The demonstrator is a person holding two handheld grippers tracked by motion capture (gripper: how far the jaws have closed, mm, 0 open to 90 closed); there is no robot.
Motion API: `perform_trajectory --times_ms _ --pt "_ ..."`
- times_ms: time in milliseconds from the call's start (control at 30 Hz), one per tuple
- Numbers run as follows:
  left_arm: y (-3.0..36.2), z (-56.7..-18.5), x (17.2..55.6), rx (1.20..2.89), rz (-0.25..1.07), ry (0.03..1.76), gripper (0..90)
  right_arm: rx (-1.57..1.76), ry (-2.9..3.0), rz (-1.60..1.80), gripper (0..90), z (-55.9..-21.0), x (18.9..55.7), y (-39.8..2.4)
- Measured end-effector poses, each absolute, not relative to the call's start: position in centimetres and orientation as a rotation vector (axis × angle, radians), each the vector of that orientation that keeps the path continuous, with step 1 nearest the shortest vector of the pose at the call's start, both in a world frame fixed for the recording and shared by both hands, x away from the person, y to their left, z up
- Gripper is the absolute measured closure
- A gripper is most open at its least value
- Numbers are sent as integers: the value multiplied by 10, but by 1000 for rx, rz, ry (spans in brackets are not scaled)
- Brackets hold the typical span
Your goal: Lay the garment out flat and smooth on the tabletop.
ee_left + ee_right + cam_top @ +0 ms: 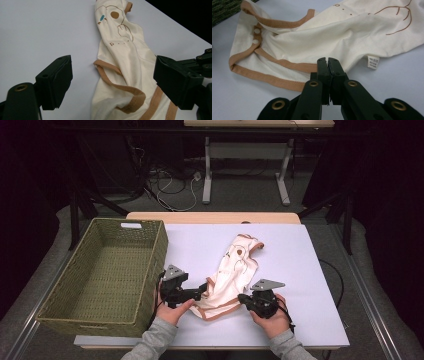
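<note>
White table [300,270] w/ green wicker basket [107,270] at left; cream garment [227,277] lies crumpled mid-table btwn both hands, left gripper [202,291] jaws wide over its hem, right gripper [243,298] jaws closed tight at its edge, pinching nothing visible.

A white table [300,270] carries a wicker basket [107,275] and a cream garment [232,270].

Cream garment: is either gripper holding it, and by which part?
The right gripper is shut on the cream garment at its brown-trimmed edge; the left gripper is open.
</note>
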State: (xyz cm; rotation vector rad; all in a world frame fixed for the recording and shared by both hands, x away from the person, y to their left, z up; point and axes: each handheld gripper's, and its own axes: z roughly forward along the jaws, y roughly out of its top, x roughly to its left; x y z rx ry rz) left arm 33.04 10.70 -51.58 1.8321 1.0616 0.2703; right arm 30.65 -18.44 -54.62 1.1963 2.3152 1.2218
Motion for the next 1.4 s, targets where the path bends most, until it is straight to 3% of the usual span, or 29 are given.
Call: perform_trajectory --times_ms 733,1133,1400 --pt "103 -518 334 1833 268 1063 168 1263 2296 1164 888 -534 303 -228" --pt "72 -532 362 1902 192 1069 393 1330 2228 1154 888 -535 304 -257" --pt "58 -547 377 1892 60 1156 457 1329 2213 1149 888 -536 306 -261"
